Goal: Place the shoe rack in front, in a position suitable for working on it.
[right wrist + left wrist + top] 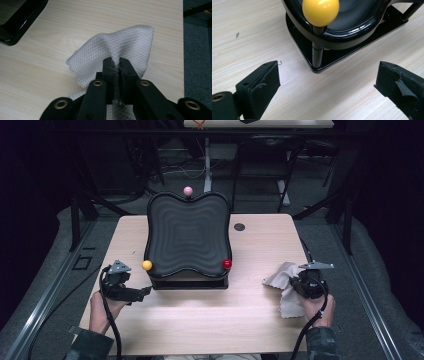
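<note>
White mesh cloth [117, 47], light and limp, hangs pinched at a bunched fold in our right tongs [116, 65] just above the table [200, 320], while our left tongs [327, 80] gape empty.

- The left gripper [327, 85] has its 2 black jaws wide apart above the wooden surface [249, 32].
- Beyond them a yellow ball [320, 11] tops a post at the black tray [352, 27] corner.
</note>
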The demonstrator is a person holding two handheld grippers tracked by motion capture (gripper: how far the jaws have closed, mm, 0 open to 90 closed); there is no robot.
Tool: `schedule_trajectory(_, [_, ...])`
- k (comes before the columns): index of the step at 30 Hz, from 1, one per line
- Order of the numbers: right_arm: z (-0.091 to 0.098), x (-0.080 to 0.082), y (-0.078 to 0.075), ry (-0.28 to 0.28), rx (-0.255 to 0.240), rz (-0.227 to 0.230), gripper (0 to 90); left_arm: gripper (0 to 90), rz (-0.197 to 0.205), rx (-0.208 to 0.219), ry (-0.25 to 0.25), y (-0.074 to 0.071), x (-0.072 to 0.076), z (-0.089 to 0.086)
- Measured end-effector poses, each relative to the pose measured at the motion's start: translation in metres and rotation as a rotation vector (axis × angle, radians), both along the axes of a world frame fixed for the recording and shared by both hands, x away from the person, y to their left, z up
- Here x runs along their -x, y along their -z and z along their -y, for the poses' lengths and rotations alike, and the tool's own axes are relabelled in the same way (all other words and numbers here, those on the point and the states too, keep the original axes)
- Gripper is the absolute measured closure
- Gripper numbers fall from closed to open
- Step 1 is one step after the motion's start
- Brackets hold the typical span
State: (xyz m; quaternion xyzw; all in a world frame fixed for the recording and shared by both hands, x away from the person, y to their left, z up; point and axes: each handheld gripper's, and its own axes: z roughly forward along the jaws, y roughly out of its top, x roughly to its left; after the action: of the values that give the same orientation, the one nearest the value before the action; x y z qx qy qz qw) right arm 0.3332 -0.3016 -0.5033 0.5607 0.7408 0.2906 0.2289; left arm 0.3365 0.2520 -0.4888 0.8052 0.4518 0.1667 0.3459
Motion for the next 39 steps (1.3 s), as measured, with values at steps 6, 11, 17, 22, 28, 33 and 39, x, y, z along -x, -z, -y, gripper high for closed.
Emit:
schedule_trajectory(6, [-0.001, 0.023, -0.010, -0.020, -0.015, 0.056, 84.3, 3.0, 0.004, 0.008, 0.001, 0.000, 0.001, 0.000])
schedule_trajectory(11, [-0.003, 0.038, -0.017, -0.044, -0.033, 0.085, 84.2, 2.0, 0.000, 0.008, 0.006, 0.000, 0.001, 0.000])
schedule_trajectory(17, [-0.010, 0.051, -0.021, -0.075, -0.051, 0.111, 84.1, 0.3, 0.002, 0.001, 0.011, 0.001, 0.000, 0.002])
schedule_trajectory(22, [-0.022, 0.060, -0.024, -0.127, -0.057, 0.113, 83.9, 0.1, 0.011, 0.009, 0.003, 0.000, 0.001, -0.002])
schedule_trajectory(28, [-0.040, 0.067, -0.024, -0.194, -0.069, 0.111, 83.9, 0.0, 0.015, 0.013, 0.009, 0.000, -0.001, 0.000])
schedule_trajectory(33, [-0.057, 0.068, -0.026, -0.258, -0.093, 0.106, 83.9, 0.0, 0.020, 0.012, 0.011, -0.001, 0.000, -0.001])
schedule_trajectory(39, [-0.077, 0.069, -0.026, -0.326, -0.104, 0.107, 83.8, 0.0, 0.025, 0.010, 0.015, -0.001, 0.000, -0.001])
